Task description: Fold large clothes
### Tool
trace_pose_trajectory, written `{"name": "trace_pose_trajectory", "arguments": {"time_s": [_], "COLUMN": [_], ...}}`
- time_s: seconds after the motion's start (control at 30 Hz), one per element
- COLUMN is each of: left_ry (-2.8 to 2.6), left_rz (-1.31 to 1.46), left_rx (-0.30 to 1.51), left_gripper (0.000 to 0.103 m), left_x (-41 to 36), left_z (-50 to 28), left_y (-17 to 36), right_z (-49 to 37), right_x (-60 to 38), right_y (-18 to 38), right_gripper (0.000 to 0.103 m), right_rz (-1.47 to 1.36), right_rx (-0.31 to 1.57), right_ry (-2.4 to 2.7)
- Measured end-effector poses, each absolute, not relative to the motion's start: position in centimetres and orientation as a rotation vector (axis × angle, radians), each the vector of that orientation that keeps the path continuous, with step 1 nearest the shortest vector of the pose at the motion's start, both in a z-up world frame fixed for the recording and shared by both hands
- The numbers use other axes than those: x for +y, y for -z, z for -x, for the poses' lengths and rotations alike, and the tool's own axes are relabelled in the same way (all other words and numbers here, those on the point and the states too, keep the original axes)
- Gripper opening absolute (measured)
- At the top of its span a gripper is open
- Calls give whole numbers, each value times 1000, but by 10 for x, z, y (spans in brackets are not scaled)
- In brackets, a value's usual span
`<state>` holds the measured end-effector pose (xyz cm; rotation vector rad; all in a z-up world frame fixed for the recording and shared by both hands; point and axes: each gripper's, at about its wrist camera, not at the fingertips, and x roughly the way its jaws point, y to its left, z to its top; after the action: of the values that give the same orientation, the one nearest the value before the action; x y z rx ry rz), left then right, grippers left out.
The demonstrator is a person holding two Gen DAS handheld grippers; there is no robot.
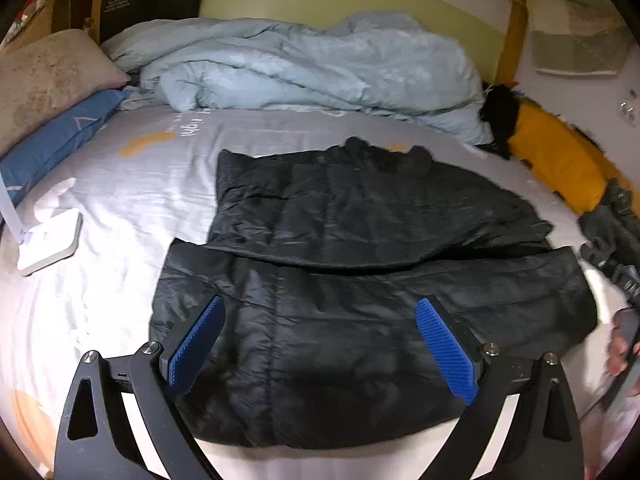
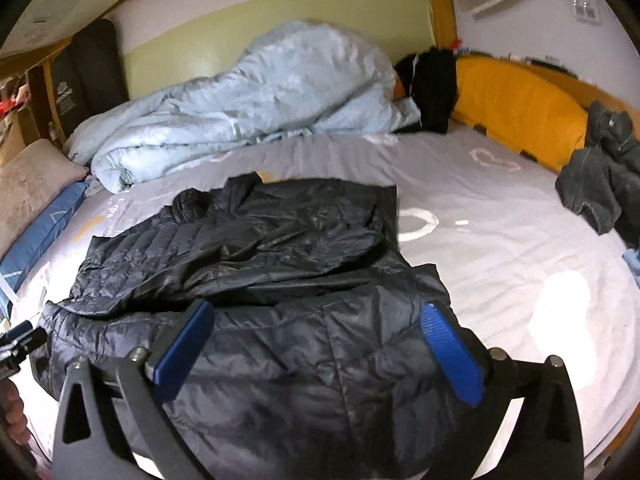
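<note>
A black puffer jacket (image 1: 360, 248) lies on the grey bed sheet (image 1: 120, 184), with parts folded over its middle. It also shows in the right wrist view (image 2: 280, 280). My left gripper (image 1: 320, 312) is open and hovers over the jacket's near hem, with blue pads (image 1: 196, 344) spread wide. My right gripper (image 2: 320, 316) is open over the jacket's near right part, and its blue pads (image 2: 452, 352) hold nothing. The left gripper's edge shows at the far left of the right wrist view (image 2: 20, 344).
A crumpled light blue duvet (image 1: 312, 68) lies at the far side of the bed. Pillows (image 1: 52, 80) are at the left, with a white lamp base (image 1: 52, 240) near them. A yellow cushion (image 2: 516, 108) and dark grey clothes (image 2: 600, 176) lie at the right.
</note>
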<state>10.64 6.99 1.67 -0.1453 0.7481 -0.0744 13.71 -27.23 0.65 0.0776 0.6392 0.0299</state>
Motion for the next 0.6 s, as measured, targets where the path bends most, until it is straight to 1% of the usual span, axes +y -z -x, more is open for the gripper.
{"name": "trace_pose_trajectory", "arguments": {"time_s": [0.2,0.27,0.33,0.4,0.6], "left_ry": [106,111,99,87,106], "left_rz": [147,143,115,89,66], "left_rx": [681,658,627,610,638], "left_gripper": [96,97,101,101,103], "left_x": [64,62,60,56,49], "left_z": [-89,-83,-76,-68,-53], "left_y": [-35,-39,-42,-42,-26], "right_z": [-109,-103,-96,-90,-77], "right_x": [-249,-245,-241,-240,-231], "right_y": [-10,-9,-8,-7,4], "right_gripper": [103,103,103,103,103], "right_rz": [89,114,121,121,126], "right_rx": [536,529,524,523,567], "right_ry": [-1,9,-11,-31,-88]}}
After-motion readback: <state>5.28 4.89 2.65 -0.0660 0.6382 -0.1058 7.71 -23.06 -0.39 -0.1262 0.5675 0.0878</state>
